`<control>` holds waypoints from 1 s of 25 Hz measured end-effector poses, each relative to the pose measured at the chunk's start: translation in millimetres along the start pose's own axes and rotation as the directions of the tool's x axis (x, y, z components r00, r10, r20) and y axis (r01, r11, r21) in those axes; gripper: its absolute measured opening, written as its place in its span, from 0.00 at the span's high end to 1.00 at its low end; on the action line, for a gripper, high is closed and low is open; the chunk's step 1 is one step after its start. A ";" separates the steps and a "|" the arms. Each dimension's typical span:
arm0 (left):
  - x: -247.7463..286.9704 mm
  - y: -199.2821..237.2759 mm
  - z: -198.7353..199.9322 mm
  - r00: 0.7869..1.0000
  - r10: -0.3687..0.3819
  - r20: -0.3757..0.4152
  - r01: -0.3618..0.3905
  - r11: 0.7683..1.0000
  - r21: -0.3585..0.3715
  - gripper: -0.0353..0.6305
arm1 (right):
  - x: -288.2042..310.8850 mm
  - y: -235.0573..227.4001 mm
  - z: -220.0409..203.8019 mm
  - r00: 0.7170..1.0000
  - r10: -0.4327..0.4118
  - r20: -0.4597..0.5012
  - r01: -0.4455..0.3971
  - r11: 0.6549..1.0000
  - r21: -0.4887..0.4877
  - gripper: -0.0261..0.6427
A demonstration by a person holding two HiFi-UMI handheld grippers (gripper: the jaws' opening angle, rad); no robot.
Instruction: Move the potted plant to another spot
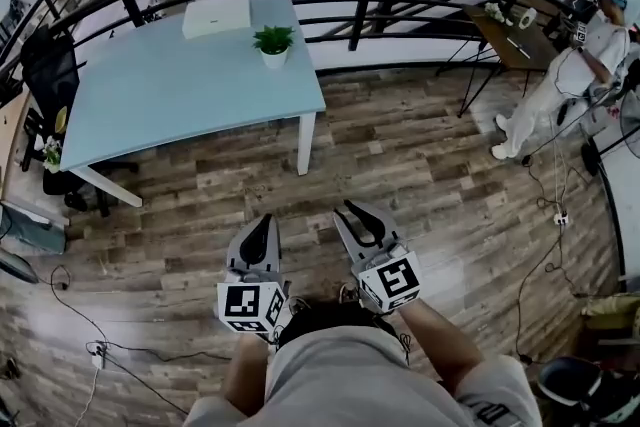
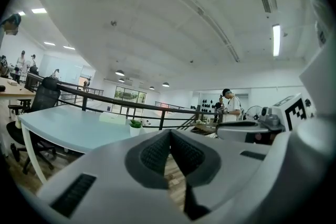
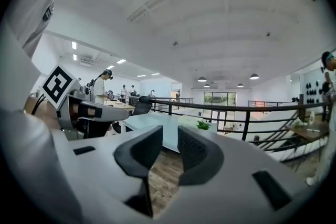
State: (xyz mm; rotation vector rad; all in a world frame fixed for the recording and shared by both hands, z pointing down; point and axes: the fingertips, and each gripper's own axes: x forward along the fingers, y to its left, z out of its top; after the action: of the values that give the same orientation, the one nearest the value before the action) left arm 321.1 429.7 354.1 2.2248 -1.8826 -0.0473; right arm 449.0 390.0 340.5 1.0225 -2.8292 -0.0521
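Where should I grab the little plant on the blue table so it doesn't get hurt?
Hold the white pot, not the leaves: the pot looks firm, the leaves spread loosely above it. It stands upright near the table's right edge, so come in level from that open floor side, one jaw on each side.

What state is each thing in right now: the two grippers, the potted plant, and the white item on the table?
left gripper, jaws together, empty.
right gripper, jaws slightly apart, nothing between them.
potted plant, upright on the table, untouched, far from both grippers.
white flat item, lying flat on the table, beside the plant.
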 end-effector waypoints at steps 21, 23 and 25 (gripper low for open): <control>61.8 77.5 -3.7 0.998 0.003 -0.067 -0.003 1.000 0.008 0.93 | 103.7 -37.2 -30.0 0.999 -0.008 -0.038 0.011 0.997 0.076 0.58; 80.5 87.6 3.1 0.998 0.012 -0.068 -0.011 1.000 0.014 0.93 | 122.7 -50.7 -24.1 1.000 -0.001 -0.031 0.002 0.998 0.064 0.58; 100.1 97.0 9.0 0.997 0.021 -0.069 -0.020 1.000 0.014 0.93 | 141.8 -66.1 -21.9 1.000 0.011 -0.026 -0.009 0.998 0.061 0.58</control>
State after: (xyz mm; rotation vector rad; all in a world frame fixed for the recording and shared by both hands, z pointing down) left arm 243.1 316.0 376.1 2.1864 -1.8745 0.0460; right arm 385.8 248.9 373.0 1.0135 -2.8278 0.0487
